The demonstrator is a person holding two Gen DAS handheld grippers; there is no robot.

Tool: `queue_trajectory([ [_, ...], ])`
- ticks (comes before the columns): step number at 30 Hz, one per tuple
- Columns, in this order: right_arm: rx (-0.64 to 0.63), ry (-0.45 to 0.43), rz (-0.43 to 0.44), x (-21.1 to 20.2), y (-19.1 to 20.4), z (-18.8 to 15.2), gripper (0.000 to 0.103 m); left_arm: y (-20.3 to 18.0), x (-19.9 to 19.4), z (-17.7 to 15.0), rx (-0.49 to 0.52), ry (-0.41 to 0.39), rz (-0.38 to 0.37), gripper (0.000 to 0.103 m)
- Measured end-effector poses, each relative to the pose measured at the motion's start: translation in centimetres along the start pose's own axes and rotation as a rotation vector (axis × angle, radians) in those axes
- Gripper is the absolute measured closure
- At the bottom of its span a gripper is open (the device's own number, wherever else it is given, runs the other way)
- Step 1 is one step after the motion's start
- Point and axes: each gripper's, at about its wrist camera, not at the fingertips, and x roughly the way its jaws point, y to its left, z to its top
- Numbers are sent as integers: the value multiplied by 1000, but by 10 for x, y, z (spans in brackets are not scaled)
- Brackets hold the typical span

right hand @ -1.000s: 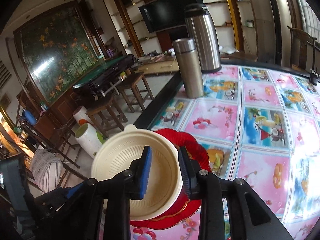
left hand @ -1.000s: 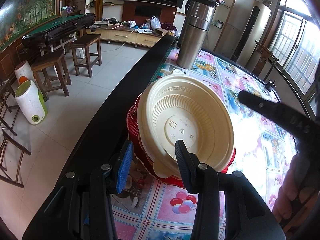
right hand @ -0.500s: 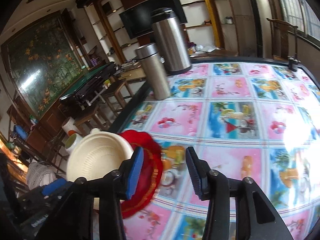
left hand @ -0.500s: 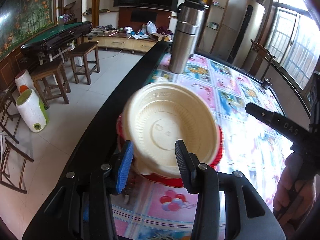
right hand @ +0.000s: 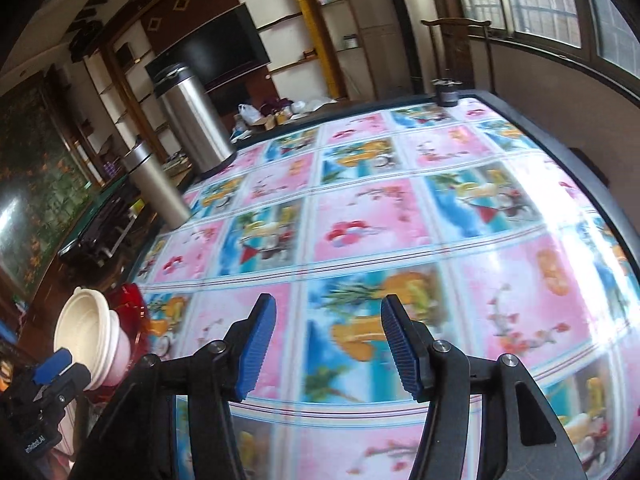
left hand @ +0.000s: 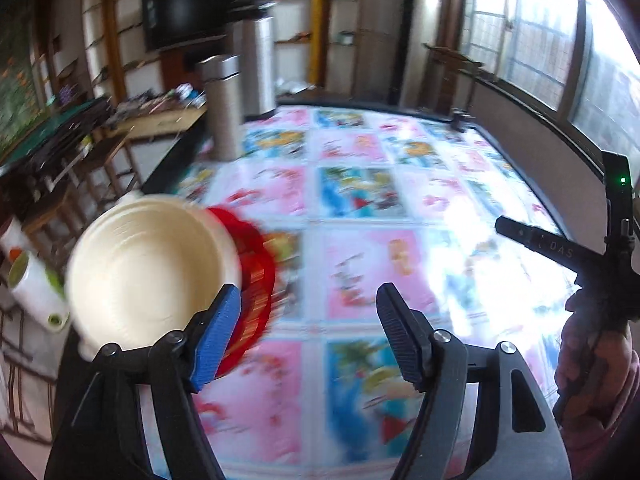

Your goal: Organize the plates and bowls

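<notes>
Left wrist view:
Left gripper (left hand: 310, 332): jaws spread wide, gripping nothing.
Cream bowls (left hand: 148, 268): stacked on red plates (left hand: 256, 264) near the table's (left hand: 532, 200) left edge, beside the blue finger pad (left hand: 216, 340).

Right wrist view:
Right gripper (right hand: 328, 348): jaws wide, empty, above the patterned tablecloth (right hand: 360, 224).
Cream bowls (right hand: 86, 332): far left, red plates (right hand: 132, 304) beneath.
Steel flasks (right hand: 156, 184): upright, well apart from the stack.

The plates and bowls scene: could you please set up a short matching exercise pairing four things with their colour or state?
Things:
1. bowls
2. plates
3. taller flask
4. right tongs

Descriptions:
a. red, beside the table's left edge
b. open, holding nothing
c. cream, nested in a stack
d. steel, standing upright at the far end

Pairs: 1-c, 2-a, 3-d, 4-b
</notes>
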Motion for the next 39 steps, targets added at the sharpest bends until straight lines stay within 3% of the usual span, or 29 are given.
queue_trajectory([
  [3,3,-22,-6,-11,-23,-3,46,-33,4,2,62,-30,-1,28],
  [5,-4,-48,34,-19,-30,-8,44,-49,5,3,75,-37,-15,28],
  [8,-66,-90,107,-32,-18,-16,44,-57,1,2,54,-56,-25,28],
  [11,-108,-136,178,-44,3,-23,44,-51,-10,1,26,-91,13,27],
  [13,-113,-149,231,-45,19,-23,44,-41,-19,1,-2,-115,51,22],
  [19,-170,-201,378,-64,80,-28,44,15,-55,-4,-107,-201,216,19],
  [22,-213,-198,440,-70,114,-31,43,40,-70,-8,-135,-238,310,18],
  [29,-301,-165,543,-77,182,-49,43,85,-90,-25,-185,-274,440,10],
  [31,-319,-164,565,-80,195,-54,43,96,-93,-31,-205,-284,461,0],
  [39,-395,-141,585,-83,235,-70,43,137,-104,-48,-312,-358,431,0],
])
